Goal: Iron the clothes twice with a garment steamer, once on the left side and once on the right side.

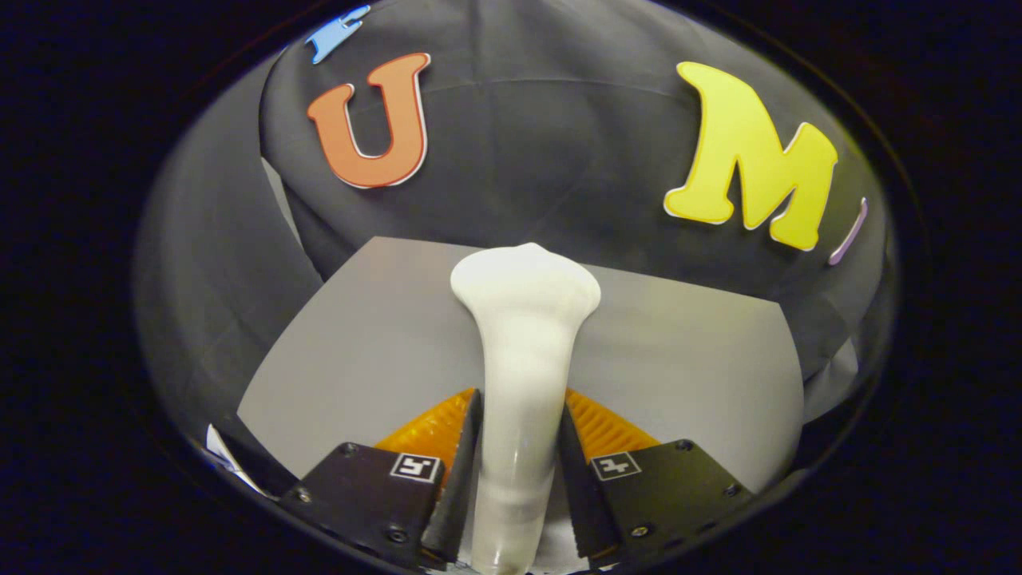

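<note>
A white garment steamer (523,335) stands out ahead along my fingers, its slim handle between them and its wider head beyond the tips. My gripper (520,419) is shut on the steamer's handle, one finger pressing each side. The steamer's head hangs over a grey table (679,359), pointing toward the black cloth wall behind. No garment can be made out in the gripper view.
The black cloth wall (519,144) curves around the table's far and left sides. A small white scrap (219,451) lies at the table's near left corner.
</note>
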A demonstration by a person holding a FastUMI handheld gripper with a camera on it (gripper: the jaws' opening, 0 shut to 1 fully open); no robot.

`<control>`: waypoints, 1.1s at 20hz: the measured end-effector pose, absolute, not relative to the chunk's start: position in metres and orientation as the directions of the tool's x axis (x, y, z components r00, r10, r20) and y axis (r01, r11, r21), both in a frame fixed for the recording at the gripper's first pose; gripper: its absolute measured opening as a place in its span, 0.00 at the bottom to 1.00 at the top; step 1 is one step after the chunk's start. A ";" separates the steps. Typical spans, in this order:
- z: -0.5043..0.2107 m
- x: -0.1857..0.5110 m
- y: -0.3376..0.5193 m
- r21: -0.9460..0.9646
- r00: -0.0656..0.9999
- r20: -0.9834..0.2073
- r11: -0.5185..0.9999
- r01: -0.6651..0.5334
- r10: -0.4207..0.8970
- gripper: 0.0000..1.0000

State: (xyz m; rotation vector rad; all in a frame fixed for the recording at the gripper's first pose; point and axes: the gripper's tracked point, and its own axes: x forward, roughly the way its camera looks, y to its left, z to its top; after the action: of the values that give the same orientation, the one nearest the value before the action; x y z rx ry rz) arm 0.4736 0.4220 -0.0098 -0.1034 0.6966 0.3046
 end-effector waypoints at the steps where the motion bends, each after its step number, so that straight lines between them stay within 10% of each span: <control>1: -0.008 0.472 0.421 0.009 0.721 -0.652 0.953 -0.303 0.236 0.53; 22: 0.070 0.354 0.371 0.187 0.812 -0.355 0.886 -0.425 0.464 0.38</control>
State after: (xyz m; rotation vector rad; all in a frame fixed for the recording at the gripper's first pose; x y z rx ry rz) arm 0.3538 0.3715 0.0705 0.1006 0.4044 0.4756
